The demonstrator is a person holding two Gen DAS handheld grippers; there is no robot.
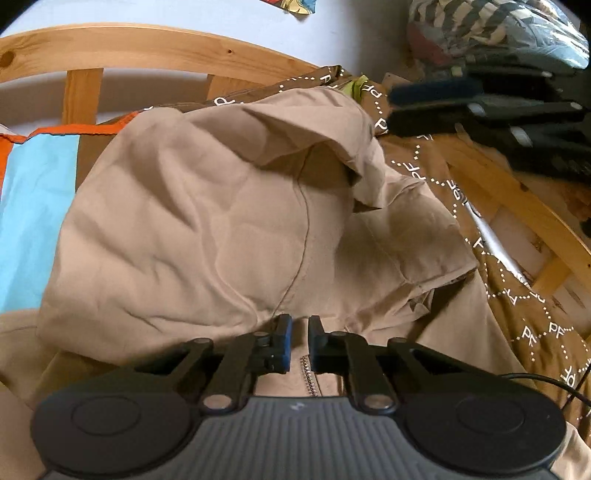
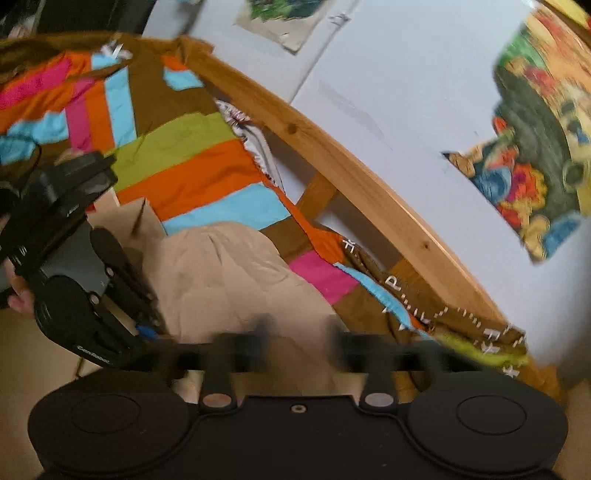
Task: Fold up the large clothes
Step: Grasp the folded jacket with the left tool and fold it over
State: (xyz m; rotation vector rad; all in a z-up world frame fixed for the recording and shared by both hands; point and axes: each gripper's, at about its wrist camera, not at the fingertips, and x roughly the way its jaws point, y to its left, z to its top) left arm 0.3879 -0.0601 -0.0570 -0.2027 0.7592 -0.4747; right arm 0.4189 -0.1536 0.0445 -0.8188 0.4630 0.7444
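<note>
A large beige garment (image 1: 203,221) with a zip lies crumpled on the bed; it also shows as a beige heap (image 2: 229,273) in the right wrist view. My left gripper (image 1: 300,332) sits at its near edge, the jaws nearly together with beige fabric pinched between them and creases running to the tips. The same gripper (image 2: 147,330) appears at the left of the right wrist view, held by a hand (image 2: 14,295). My right gripper (image 2: 299,339) is blurred, its fingers wide apart with nothing between them, just above the garment. It shows at the upper right (image 1: 391,109) in the left wrist view.
A patchwork bedcover (image 2: 184,177) in brown, orange, blue, pink and green lies under the garment. A wooden bed rail (image 2: 351,162) runs along the pale wall, which carries posters (image 2: 535,147). A plastic-wrapped striped bundle (image 1: 498,29) sits beyond the right rail (image 1: 517,192).
</note>
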